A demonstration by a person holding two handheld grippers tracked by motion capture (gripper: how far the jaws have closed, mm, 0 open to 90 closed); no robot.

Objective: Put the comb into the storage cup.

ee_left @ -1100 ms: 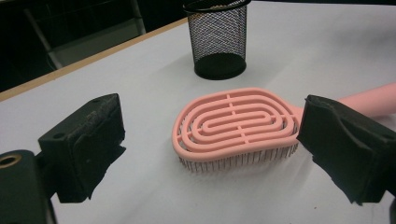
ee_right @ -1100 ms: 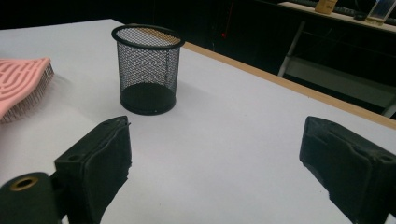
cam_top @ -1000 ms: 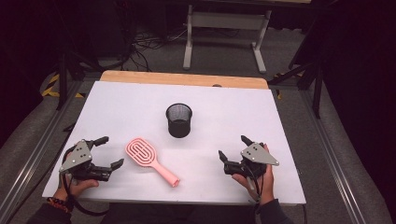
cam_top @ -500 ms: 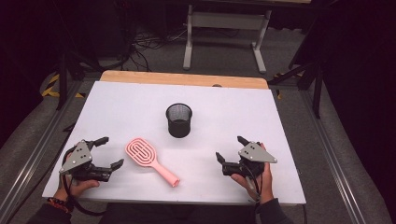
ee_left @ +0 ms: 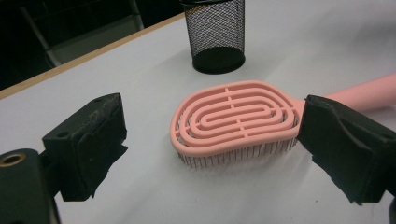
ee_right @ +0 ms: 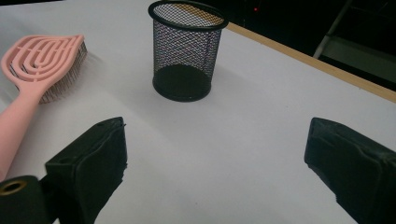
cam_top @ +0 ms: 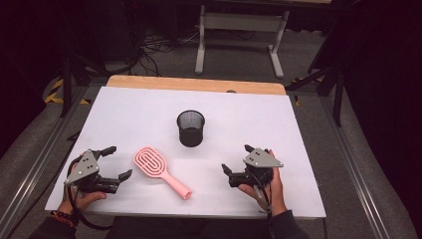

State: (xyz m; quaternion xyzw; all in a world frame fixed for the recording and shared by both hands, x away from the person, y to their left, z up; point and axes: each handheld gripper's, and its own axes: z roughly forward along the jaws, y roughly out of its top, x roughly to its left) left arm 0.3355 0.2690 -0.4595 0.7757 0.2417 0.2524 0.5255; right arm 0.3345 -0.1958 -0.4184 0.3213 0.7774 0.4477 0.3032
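A pink hairbrush (cam_top: 161, 173) lies bristles down on the white table (cam_top: 278, 124), its handle pointing to the front right. Behind it a black mesh cup (cam_top: 190, 128) stands upright and looks empty. My left gripper (cam_top: 118, 161) rests open just left of the brush head, apart from it. In the left gripper view the brush head (ee_left: 236, 121) sits ahead between the open jaws of that gripper (ee_left: 212, 116), and the cup (ee_left: 217, 35) is beyond. My right gripper (cam_top: 236, 158) is open with nothing in it, right of the handle. In the right gripper view that gripper (ee_right: 215, 135) faces the cup (ee_right: 187, 51), with the brush (ee_right: 39, 70) off to the left.
A wooden strip (cam_top: 194, 84) runs along the table's far edge. Metal rails flank both sides, and a stand's legs (cam_top: 239, 30) and cables sit on the floor behind. Bare white surface lies around the cup and toward the back.
My right gripper has shifted a little to the left, toward the brush handle. The left gripper, brush and cup have stayed put.
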